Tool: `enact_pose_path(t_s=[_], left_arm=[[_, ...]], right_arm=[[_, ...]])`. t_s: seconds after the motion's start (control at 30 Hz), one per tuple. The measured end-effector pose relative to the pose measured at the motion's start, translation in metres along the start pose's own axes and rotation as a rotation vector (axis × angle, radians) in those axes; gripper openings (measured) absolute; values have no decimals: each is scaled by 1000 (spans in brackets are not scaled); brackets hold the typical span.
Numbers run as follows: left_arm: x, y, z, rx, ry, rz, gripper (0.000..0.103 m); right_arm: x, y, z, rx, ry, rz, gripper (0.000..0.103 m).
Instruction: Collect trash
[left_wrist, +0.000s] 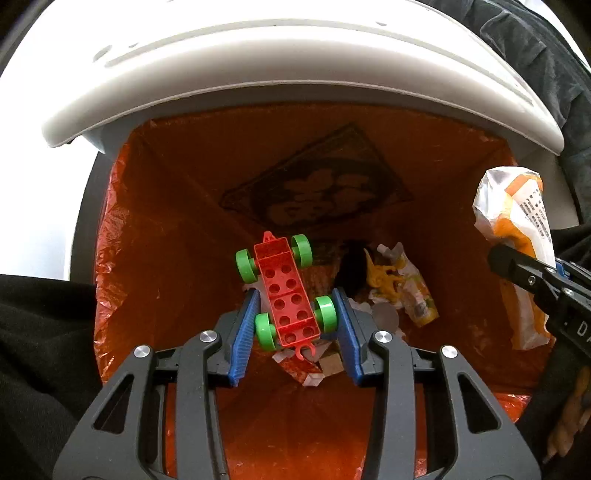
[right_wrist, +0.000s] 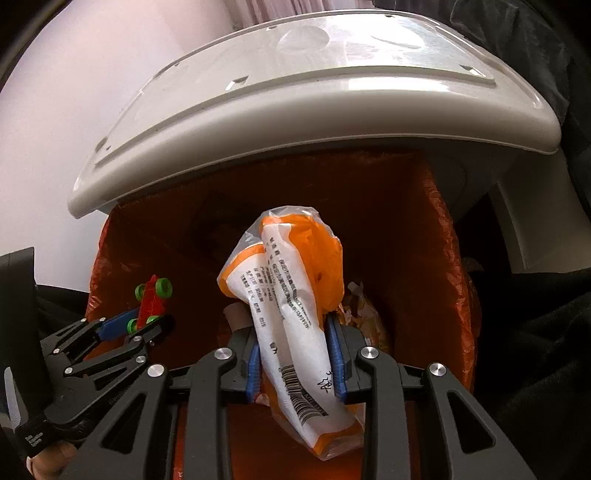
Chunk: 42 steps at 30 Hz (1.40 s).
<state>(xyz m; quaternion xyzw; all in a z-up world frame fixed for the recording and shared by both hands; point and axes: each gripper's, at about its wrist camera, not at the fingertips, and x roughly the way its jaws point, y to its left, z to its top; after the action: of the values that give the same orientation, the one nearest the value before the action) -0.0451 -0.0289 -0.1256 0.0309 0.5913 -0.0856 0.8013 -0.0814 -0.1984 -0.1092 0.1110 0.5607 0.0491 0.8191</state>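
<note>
My left gripper (left_wrist: 293, 325) is shut on a red toy car with green wheels (left_wrist: 286, 291) and holds it over the open bin lined with an orange bag (left_wrist: 155, 206). The car also shows in the right wrist view (right_wrist: 151, 302), gripped by the left gripper (right_wrist: 144, 325). My right gripper (right_wrist: 295, 354) is shut on a crumpled orange and white plastic wrapper (right_wrist: 288, 314), held above the bin opening. The wrapper (left_wrist: 517, 236) also shows at the right in the left wrist view.
The bin's white lid (left_wrist: 280, 70) stands raised behind the opening. Crumpled wrappers and paper scraps (left_wrist: 399, 291) lie at the bottom of the bin. Dark clothing (left_wrist: 40, 332) flanks the bin on both sides.
</note>
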Motion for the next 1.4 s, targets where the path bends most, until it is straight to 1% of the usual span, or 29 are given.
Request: enact_pose_path(t_s=[0.03,0.07,0.1,0.13,0.17,0.2,0.23,0.47,0.53,0.6,0.73,0.93,1.03,1.2,1.4], left_arm=[[1,-1,0,-2,3,2,40],[2,0,-2,-4,5,6,42],[2,0,-1,-7,9,11,47],[2,-1,-2,-10,6,16,64],[-1,-1,-3,-13,-8,26,77],[-4,0,-2,-16,-26,39,80],[-8,0,-2,-18,-49,44,81],[-19,1,-1,-21,-91,60,82],[-23,2,0,-26,-103,69,82],[-25,2,1,-31,-116,72,82],[-31,3,2,-30,-144,71,82],[-50,-1,10,2,-232,41,82],[-57,-3,12,13,-258,33,82],[-58,-3,13,20,-253,16,82],[-59,-2,11,21,-258,18,82]], right_arm=[[1,0,0,-1,3,-6,33],[2,0,-1,-1,7,-13,42],[3,0,-1,2,11,-27,55],[7,7,-1,7,5,-39,61],[5,6,-1,11,-9,-49,68],[-1,1,-2,19,-31,-61,72],[-5,0,-2,29,-48,-65,72],[-24,-12,1,109,-139,-83,79],[-29,-13,1,121,-160,-91,80],[-32,-15,1,120,-170,-99,83],[-36,-12,0,97,-188,-117,86],[-46,-10,-2,69,-234,-141,89],[-51,-10,-2,65,-254,-149,91],[-52,-10,-2,67,-257,-158,91],[-52,-9,-2,67,-258,-163,92]])
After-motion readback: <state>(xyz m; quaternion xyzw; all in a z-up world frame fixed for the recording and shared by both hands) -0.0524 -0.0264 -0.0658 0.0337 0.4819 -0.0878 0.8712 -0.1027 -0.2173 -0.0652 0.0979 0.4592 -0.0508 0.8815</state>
